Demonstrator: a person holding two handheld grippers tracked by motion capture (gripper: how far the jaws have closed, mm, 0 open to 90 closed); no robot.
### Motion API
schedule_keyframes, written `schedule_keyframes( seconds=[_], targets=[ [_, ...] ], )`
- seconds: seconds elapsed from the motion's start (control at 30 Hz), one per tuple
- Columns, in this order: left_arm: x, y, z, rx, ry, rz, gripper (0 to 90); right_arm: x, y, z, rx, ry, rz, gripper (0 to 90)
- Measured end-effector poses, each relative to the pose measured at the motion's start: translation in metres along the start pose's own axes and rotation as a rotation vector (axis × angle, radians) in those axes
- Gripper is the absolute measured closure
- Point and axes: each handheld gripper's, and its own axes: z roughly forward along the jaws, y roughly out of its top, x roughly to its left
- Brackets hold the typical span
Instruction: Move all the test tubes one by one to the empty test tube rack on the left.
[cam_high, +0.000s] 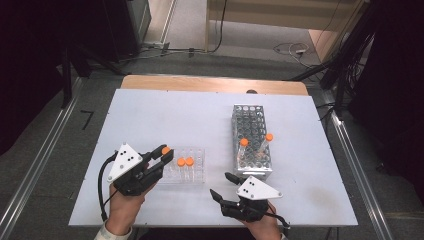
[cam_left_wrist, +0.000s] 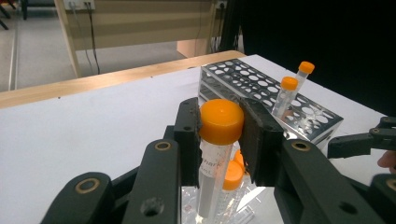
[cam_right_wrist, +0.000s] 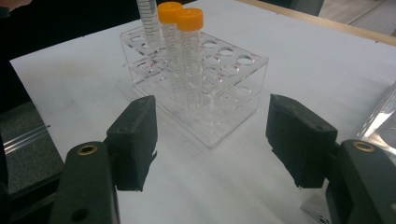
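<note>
High view: my left gripper (cam_high: 161, 156) sits at the left end of the clear plastic rack (cam_high: 199, 172) near the table's (cam_high: 150, 115) front edge; my right gripper (cam_high: 223, 186) rests by the front edge, just before the metal rack (cam_high: 250, 117).
Left jaws: clamped on the orange cap of a tube (cam_left_wrist: 219, 122), which is lifted above the clear rack's left end.
Right jaws: wide apart, nothing between them.
Other tubes: two orange-capped tubes (cam_high: 185, 162) stand in the clear rack; two more (cam_high: 244, 142) lean in the metal rack's near end.
Risk: I hold the tube by its cap alone, so I judge it could swing, slip out, or knock the two standing tubes if I move sideways too low.
Left gripper view: shows the pads (cam_left_wrist: 187, 135) pressing both sides of the cap and printed lettering on the tube.
Right gripper view: shows the held tube's graduated body (cam_right_wrist: 148, 21) raised behind the two standing ones.
</note>
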Motion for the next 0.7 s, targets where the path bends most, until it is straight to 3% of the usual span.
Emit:
schedule_keyframes(
  seconds=[0.7],
  targets=[
    [0.001,-0.020,0.018,0.057,0.025,0.018,69.2,0.000,-0.001,-0.001,0.005,0.004,-0.006,32.5]
  ],
)
